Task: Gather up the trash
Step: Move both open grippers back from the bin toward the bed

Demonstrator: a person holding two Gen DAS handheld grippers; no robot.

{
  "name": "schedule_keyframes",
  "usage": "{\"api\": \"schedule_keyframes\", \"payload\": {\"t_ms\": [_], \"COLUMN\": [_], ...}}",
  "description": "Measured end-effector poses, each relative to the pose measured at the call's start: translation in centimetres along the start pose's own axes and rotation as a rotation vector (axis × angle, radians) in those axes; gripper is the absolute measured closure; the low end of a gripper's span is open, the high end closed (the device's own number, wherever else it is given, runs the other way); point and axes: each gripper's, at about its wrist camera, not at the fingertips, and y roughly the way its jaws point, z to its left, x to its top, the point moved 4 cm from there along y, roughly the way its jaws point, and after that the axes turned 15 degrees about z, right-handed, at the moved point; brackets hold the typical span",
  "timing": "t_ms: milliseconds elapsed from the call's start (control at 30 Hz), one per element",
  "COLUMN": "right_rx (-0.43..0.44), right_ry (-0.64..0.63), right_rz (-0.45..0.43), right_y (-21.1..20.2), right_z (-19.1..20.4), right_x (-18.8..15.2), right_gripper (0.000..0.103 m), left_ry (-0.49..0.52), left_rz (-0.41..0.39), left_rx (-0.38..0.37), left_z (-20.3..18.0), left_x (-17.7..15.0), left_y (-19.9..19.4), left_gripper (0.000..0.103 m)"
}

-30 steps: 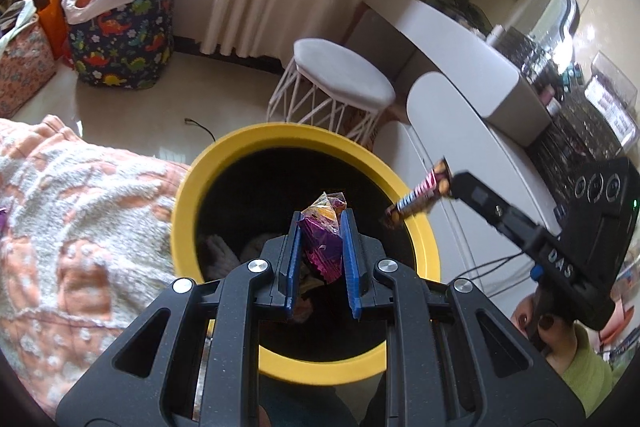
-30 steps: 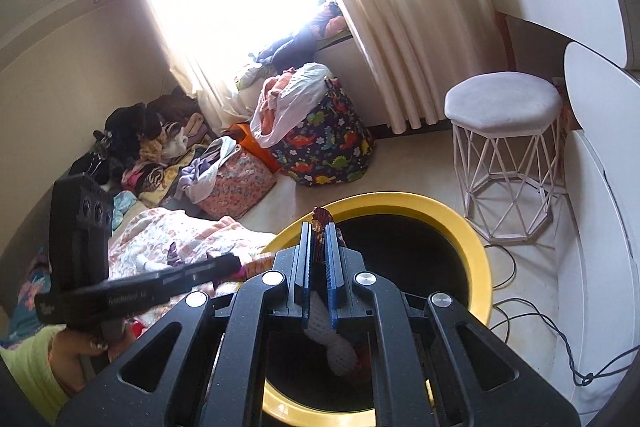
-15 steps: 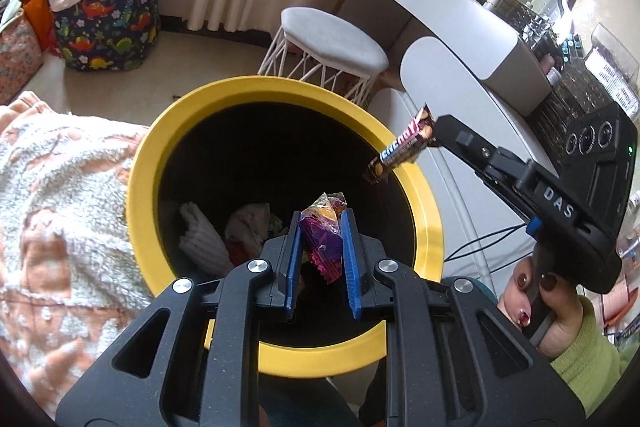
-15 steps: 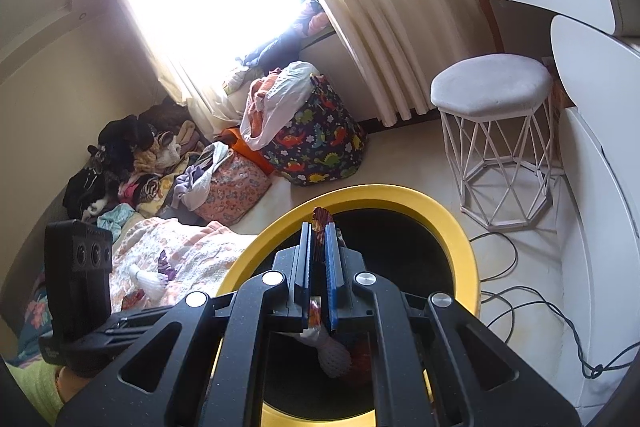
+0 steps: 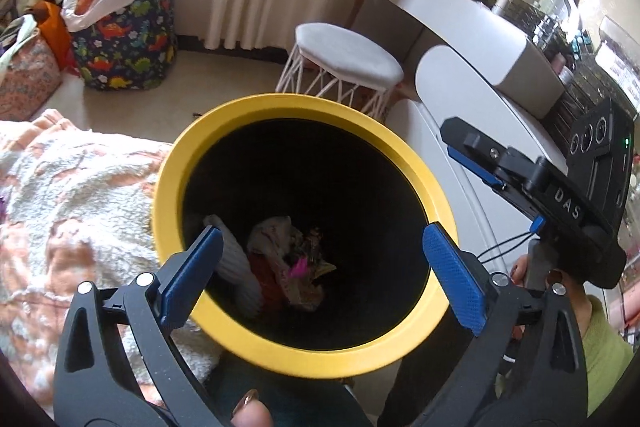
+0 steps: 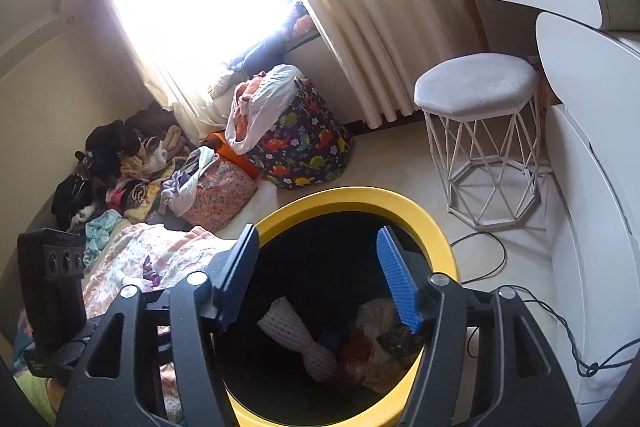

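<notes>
left gripper (image 5: pixel 320 263): jaws apart, empty | right gripper (image 6: pixel 318 277): jaws apart, empty | trash (image 5: pixel 296 267): below both, inside bin (image 5: pixel 280 107) | bins: 1

Floor (image 6: pixel 404 163), dinosaur-print bag (image 6: pixel 304 151) (stuffed), white stool (image 6: pixel 480 131), cable (image 6: pixel 488 259)
</notes>
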Motion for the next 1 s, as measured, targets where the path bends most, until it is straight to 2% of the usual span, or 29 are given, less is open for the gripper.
{"api": "schedule_keyframes", "payload": {"t_ms": [167,533,1000], "right_rx": [-0.015,-0.023,-0.028], "right_ry": [-0.028,-0.071,-0.113], "right_rz": [-0.011,-0.024,-0.032], "right_y": [-0.2,-0.4,-0.7], "right_z": [0.7,2.1,3.4], "right_x": [-0.1,-0.1,-0.1], "right_gripper": [0.028,0.018,0.015], "left_ry": [-0.029,-0.06,-0.103], "left_rz": [-0.018,-0.067,-0.113], "left_rx": [0.023,0.064,0.073], "left_z": [0.7,2.1,3.5], "left_x": [-0.3,-1.4,-2.5], "left_y": [-0.8,-3.5,-6.1], "left_gripper": [0.011,0.011,0.011]}}
